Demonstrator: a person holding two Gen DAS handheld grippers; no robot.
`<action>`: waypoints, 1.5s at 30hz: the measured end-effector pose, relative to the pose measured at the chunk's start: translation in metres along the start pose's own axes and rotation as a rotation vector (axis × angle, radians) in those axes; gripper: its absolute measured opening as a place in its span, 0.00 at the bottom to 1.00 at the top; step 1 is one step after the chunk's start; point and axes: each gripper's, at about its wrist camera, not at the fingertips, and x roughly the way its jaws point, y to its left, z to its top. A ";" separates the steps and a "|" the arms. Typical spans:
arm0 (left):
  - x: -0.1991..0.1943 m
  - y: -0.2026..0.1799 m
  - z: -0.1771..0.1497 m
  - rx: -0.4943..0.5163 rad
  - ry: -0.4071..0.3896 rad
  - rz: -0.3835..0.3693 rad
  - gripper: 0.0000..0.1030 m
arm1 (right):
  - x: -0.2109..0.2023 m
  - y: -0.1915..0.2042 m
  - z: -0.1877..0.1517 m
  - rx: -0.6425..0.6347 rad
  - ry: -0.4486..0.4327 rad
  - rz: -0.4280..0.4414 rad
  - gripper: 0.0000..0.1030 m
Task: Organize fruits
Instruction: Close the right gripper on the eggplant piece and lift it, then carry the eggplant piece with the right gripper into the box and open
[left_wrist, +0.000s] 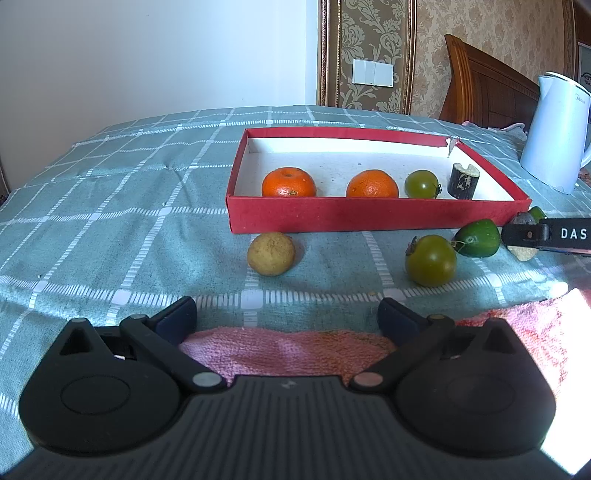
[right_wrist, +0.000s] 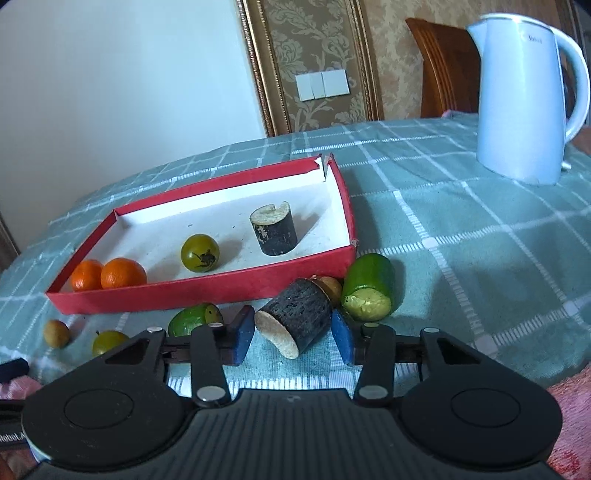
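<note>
We see the dark-skinned cut piece (right_wrist: 295, 314) lying on the checked cloth (right_wrist: 443, 229) just in front of the red tray (right_wrist: 207, 291), between the right gripper's (right_wrist: 293, 338) narrowed blue pads, the right pad touching it. The tray holds 2 oranges (left_wrist: 289, 182). Our left gripper (left_wrist: 286, 314) stands wide, empty.

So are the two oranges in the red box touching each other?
Apart. The left wrist view shows bare floor of the red box between the left orange and the right orange.
</note>
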 end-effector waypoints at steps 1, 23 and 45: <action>0.000 0.000 0.000 0.000 0.000 0.000 1.00 | -0.002 0.000 0.000 0.000 -0.003 0.006 0.43; 0.000 0.000 0.000 0.000 0.000 0.000 1.00 | -0.012 0.037 0.025 -0.280 -0.170 -0.099 0.43; 0.000 0.000 0.000 0.000 -0.001 0.000 1.00 | 0.037 0.068 0.056 -0.409 -0.138 -0.038 0.43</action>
